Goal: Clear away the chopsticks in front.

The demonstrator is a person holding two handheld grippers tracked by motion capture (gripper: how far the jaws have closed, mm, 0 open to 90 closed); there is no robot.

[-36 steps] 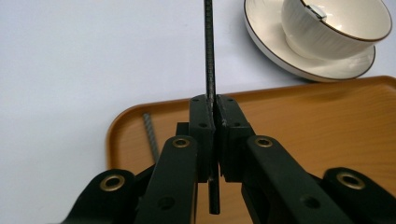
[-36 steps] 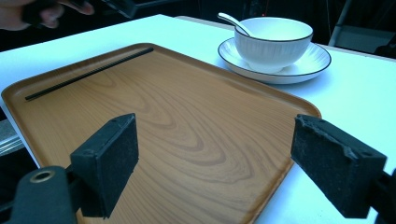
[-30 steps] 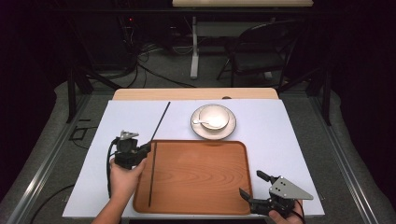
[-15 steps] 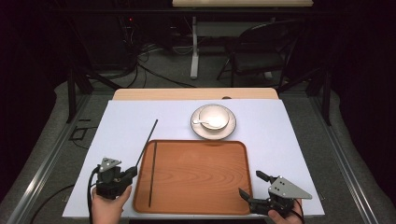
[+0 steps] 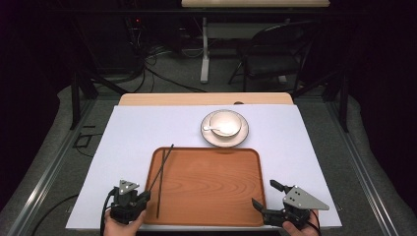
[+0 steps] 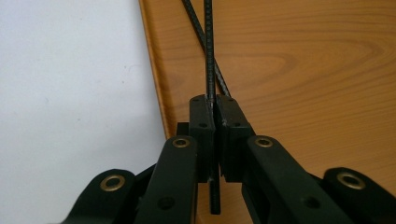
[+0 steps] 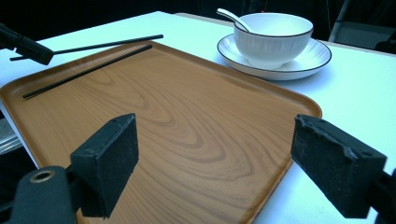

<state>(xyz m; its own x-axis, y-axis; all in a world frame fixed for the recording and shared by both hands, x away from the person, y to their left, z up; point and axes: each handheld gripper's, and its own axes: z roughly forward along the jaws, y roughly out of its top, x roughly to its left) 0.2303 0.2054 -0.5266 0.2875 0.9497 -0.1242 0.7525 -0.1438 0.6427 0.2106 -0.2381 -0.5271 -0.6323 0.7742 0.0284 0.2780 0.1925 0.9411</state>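
Black chopstick (image 6: 208, 56) pinched in closed left claw (image 6: 213, 122); right claw (image 7: 229, 163) wide, empty.

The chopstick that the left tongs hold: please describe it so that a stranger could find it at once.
Find the wooden tray on the white table. Two thin black chopsticks cross near its left edge. The held chopstick is the one clamped in the left tongs, slanting across the tray's rim; the other chopstick lies flat inside the tray.

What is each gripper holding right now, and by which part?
The left gripper clamps one black chopstick near its near end; the right gripper is open, holding nothing.
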